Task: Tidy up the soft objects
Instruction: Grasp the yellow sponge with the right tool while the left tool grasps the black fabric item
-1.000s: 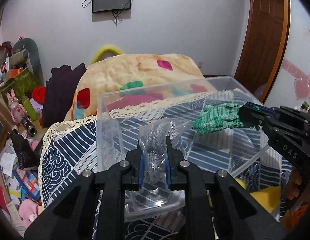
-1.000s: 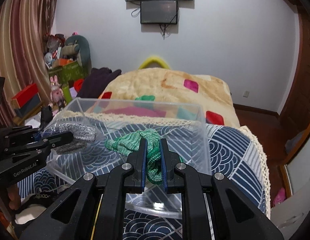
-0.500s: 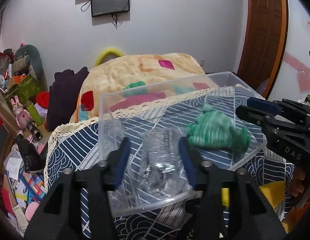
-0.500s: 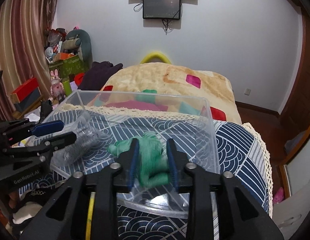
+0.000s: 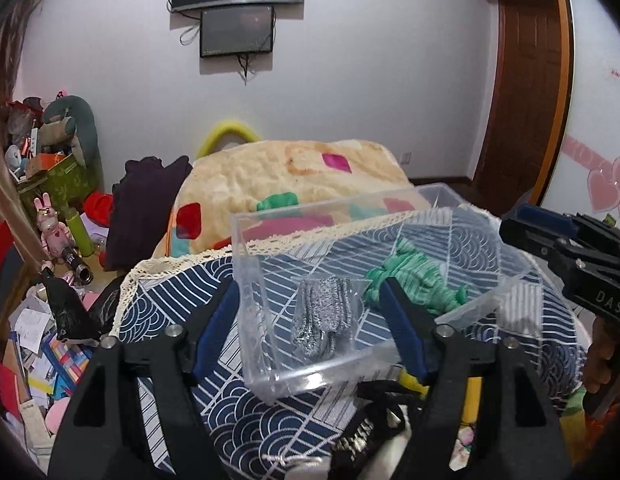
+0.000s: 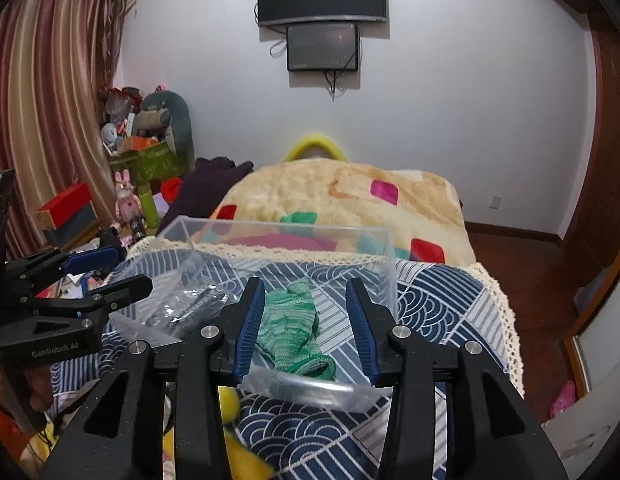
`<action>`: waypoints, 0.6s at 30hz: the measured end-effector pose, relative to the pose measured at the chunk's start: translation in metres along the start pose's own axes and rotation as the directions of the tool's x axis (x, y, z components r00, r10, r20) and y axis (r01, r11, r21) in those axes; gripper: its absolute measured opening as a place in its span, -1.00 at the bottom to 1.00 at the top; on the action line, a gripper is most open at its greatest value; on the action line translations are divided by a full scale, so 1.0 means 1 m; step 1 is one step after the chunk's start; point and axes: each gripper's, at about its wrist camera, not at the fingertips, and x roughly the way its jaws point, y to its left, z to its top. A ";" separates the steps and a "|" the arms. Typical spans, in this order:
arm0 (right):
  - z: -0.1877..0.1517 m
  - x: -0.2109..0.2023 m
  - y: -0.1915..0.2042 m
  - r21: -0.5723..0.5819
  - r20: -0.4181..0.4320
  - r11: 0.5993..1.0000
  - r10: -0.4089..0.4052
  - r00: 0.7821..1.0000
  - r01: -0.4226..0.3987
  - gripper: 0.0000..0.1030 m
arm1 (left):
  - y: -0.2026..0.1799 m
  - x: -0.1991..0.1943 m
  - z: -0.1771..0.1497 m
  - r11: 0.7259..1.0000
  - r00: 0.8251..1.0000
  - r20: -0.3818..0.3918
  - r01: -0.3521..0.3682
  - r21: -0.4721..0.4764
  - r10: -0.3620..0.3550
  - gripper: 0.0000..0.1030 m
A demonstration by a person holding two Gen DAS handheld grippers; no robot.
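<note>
- Soft objects now lie loose in the clear plastic bin (image 5: pixel 262 344) that sits on our blue wave-patterned cloth (image 5: pixel 270 428); a second ago both were pinched above it.
- Green knitted glove (image 6: pixel 290 320) rests on the bin floor toward the right side, crumpled, no longer gripped; in the left view it (image 5: pixel 418 280) sits just beside the bagged piece.
- Silvery mesh item in its clear bag (image 5: pixel 324 316) lies in the left part of the bin, released since the earlier frame.
- Our left gripper (image 5: pixel 310 312) has its jaws spread wide, one on each side of the bin's near corner, holding nothing.
- Our right gripper (image 6: pixel 306 320) likewise has its jaws parted and bare, with the glove seen between them.
- Writing: we read "DAS" on the right gripper's body (image 5: pixel 606 306) in the left view, and "GenRobot.AI" on the left gripper's body (image 6: pixel 54 350) in the right view.
- Wall screens (image 6: pixel 322 20) carry no text we can read.
</note>
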 end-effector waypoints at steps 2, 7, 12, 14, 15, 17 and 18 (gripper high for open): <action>-0.001 -0.011 0.000 -0.001 0.024 1.000 0.007 1.000 -0.007 -0.08 | -0.001 -0.013 -0.001 1.000 1.000 0.023 0.002 -0.001 -0.002 0.48; -0.005 -0.033 0.003 -0.011 0.062 0.999 0.040 0.997 -0.039 0.02 | -0.007 -0.036 -0.010 1.000 0.998 0.056 0.017 0.000 -0.017 0.60; -0.013 -0.049 0.008 -0.017 0.081 0.997 0.075 0.994 -0.074 0.10 | -0.015 -0.052 -0.027 0.999 0.998 0.049 0.045 0.005 -0.045 0.65; -0.018 -0.055 0.011 -0.023 0.084 0.996 0.087 0.993 -0.086 0.10 | -0.017 -0.056 -0.037 0.998 0.998 0.038 0.058 0.001 -0.058 0.65; -0.020 -0.057 0.013 -0.026 0.084 0.996 0.092 0.992 -0.090 0.10 | -0.019 -0.058 -0.042 0.998 0.998 0.032 0.062 0.000 -0.062 0.65; -0.027 -0.062 0.015 -0.034 0.084 0.995 0.097 0.992 -0.094 0.11 | -0.022 -0.063 -0.052 0.998 0.998 0.025 0.061 0.001 -0.061 0.65; -0.029 -0.063 0.016 -0.036 0.083 0.995 0.097 0.992 -0.094 0.13 | -0.023 -0.064 -0.057 0.998 0.998 0.019 0.060 0.003 -0.060 0.65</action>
